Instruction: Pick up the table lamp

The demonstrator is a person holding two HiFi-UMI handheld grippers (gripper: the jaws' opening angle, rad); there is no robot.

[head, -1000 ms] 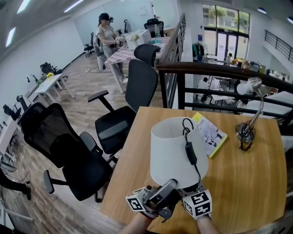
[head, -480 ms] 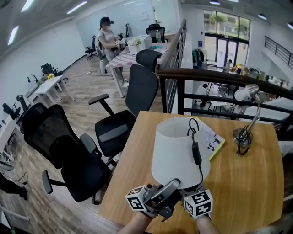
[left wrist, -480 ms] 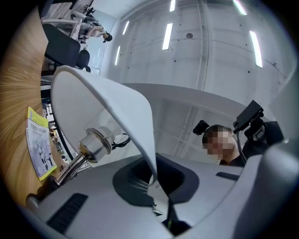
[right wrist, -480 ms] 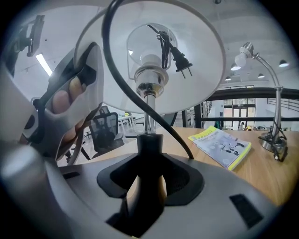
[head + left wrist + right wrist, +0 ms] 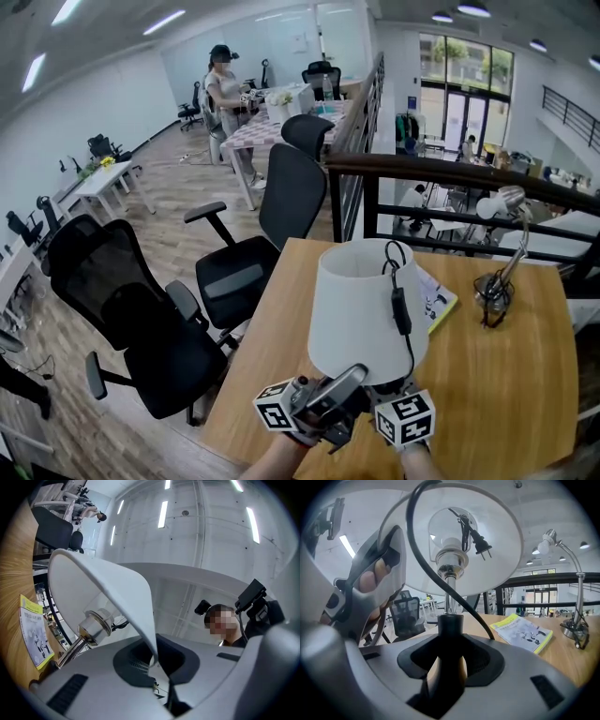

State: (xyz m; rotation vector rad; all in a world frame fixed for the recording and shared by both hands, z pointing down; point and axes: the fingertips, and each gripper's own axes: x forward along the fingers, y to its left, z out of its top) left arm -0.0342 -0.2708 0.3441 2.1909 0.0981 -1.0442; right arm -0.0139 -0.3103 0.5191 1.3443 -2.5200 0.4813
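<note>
**Spotter:** Right gripper view first. What have you got?

**Operator:** My right gripper [image 5: 448, 665] has its jaws clenched on the dark stem [image 5: 449, 630] of the table lamp [image 5: 366, 309]. It grips low down, where I judge the weight sits.

**Spotter:** And the other?

**Operator:** My left gripper [image 5: 157, 660] is pinched tight on the rim of the shade [image 5: 108, 588]. I reckon that steadies the top while the stem carries the load.

**Spotter:** Where's the lamp?

**Operator:** Upright at six o'clock on the table [image 5: 506, 394], right against both grippers. The shade hides the base, so I can't tell if it's clear of the wood. The cord [image 5: 400, 314] is draped over the shade with the plug [image 5: 480, 545] tucked inside, so nothing trails.

**Spotter:** Neighbours?

**Operator:** A yellow book [image 5: 437, 298] lies just beside the lamp at one o'clock. A desk lamp [image 5: 495, 281] stands at two, well apart.
</note>
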